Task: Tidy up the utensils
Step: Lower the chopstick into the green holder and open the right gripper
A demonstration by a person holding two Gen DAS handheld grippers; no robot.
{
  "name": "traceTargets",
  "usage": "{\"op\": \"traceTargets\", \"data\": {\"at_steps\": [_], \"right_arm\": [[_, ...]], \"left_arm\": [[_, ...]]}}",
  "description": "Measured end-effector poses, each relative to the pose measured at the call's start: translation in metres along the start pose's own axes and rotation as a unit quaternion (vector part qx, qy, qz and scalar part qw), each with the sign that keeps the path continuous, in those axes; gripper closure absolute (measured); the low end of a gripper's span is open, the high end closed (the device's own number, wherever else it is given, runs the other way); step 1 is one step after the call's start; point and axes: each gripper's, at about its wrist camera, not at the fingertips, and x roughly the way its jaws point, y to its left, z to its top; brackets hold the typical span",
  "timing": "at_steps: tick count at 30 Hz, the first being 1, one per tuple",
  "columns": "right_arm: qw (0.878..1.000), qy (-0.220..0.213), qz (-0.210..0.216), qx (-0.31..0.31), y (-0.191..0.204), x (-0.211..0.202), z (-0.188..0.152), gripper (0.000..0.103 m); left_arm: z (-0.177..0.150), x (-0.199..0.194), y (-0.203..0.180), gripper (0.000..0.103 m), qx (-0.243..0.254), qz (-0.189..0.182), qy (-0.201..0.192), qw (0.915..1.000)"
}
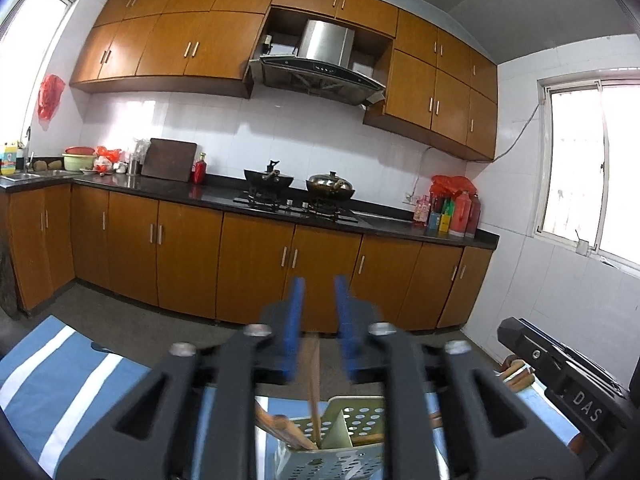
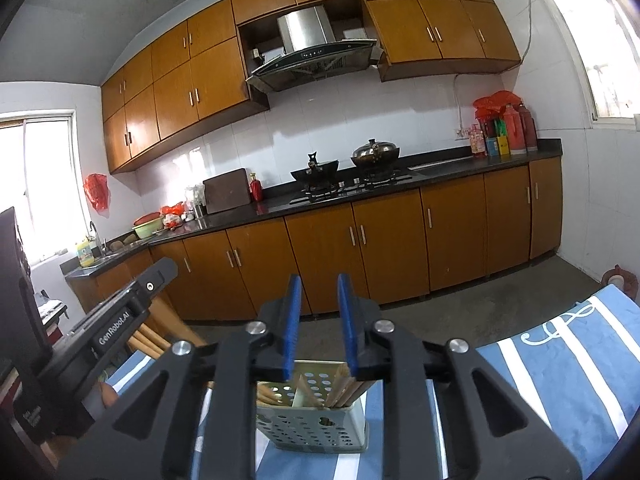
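Wooden chopsticks [image 1: 315, 396] drop into the perforated holder [image 2: 316, 420] best released straight down; both grippers' jaws stand spread, empty.

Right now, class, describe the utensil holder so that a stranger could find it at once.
Start at the blue-and-white striped cloth in the foreground. On it, just below both grippers, stands the utensil holder: a pale boxy caddy holding wooden chopsticks. Its round perforations and inner divider set it apart.

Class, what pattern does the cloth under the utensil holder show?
Blue with white stripes; the cloth under the utensil holder shows best in the right wrist view.
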Motion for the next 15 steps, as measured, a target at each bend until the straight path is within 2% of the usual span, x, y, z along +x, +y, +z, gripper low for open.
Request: {"op": "traceTargets", "data": {"at_steps": [1, 6, 9, 12, 13, 15], "right_arm": [[1.0, -0.001, 0.0, -0.001, 0.0, -0.002, 0.0, 0.082], [1.0, -0.008, -0.001, -0.001, -0.001, -0.018, 0.003, 0.079], [1.0, -0.015, -0.002, -0.003, -0.001, -0.035, 0.004, 0.071], [1.0, -0.02, -0.002, 0.0, -0.002, -0.056, 0.001, 0.06], [1.0, -0.02, -0.003, 0.0, -0.001, -0.065, -0.002, 0.058], [1.0, -0.021, -0.002, -0.002, -0.001, -0.079, -0.009, 0.046]], "left_arm": [[0.002, -0.003, 0.0, 0.065, 0.0, 0.002, -0.004, 1.0], [0.011, -0.017, 0.006, 0.065, -0.003, 0.004, -0.008, 1.0], [0.016, -0.034, 0.013, 0.065, -0.003, 0.007, -0.01, 0.9999], [0.016, -0.055, 0.021, 0.058, 0.0, 0.012, -0.005, 0.9999], [0.016, -0.062, 0.024, 0.053, 0.0, 0.013, -0.003, 0.9999], [0.013, -0.079, 0.032, 0.043, 0.002, 0.018, 0.003, 0.9998]]}}
